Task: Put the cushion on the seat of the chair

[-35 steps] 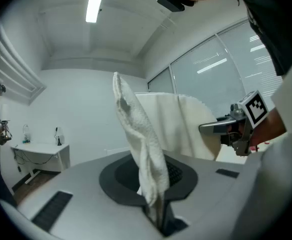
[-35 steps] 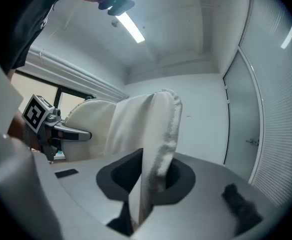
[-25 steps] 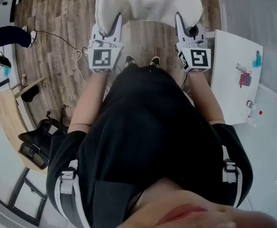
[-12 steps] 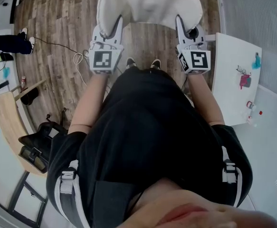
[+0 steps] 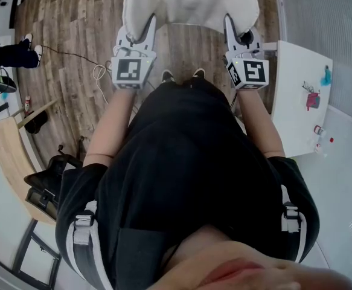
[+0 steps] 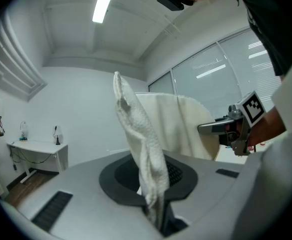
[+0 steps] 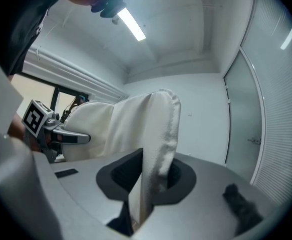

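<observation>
The left tool (image 5: pixel 150 23) and right tool (image 5: pixel 228 23) are each pinching a near corner of the cushion (image 5: pixel 188 2), which is hanging crosswise between them, ahead, above the floor (image 5: pixel 73 29).

We hold the white cushion (image 5: pixel 188 2) out over the wooden floor (image 5: pixel 73 35), left gripper (image 5: pixel 147 29) and right gripper (image 5: pixel 230 28) each clamped on a near corner (our shoes (image 5: pixel 166 76) show just below it); a white table (image 5: pixel 296 101) stands at right.
</observation>
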The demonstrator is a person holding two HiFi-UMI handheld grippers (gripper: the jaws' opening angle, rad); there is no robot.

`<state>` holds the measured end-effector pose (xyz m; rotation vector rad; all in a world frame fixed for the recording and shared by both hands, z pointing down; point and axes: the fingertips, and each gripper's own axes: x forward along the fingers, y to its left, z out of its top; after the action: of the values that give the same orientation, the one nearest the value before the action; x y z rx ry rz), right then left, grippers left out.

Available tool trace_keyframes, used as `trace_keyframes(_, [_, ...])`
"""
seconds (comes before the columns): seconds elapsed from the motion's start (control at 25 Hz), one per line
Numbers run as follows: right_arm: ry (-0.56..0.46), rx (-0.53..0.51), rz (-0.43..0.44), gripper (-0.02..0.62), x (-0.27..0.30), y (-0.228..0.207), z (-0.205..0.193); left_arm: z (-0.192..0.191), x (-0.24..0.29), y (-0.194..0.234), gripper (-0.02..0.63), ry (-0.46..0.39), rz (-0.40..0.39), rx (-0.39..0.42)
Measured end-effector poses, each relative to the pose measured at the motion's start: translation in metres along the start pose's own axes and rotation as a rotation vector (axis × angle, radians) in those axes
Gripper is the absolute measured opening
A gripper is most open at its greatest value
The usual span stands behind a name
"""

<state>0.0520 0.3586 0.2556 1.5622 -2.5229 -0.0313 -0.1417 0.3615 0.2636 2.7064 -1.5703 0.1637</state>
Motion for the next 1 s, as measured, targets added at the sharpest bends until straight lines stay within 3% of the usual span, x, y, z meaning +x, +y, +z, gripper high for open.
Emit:
trace_keyframes(0.36, [-0.009,-0.001,0.012,0.057,0.029,-0.020,-0.002,-0.002,0.028,0.014,0.054,0.001,0.008,0.003])
trace_keyframes(1.0, [-0.025,0.018,0.058,0.057,0.100,-0.127,-0.010,0.006,0.151,0.014,0.054,0.048,0.048,0.003])
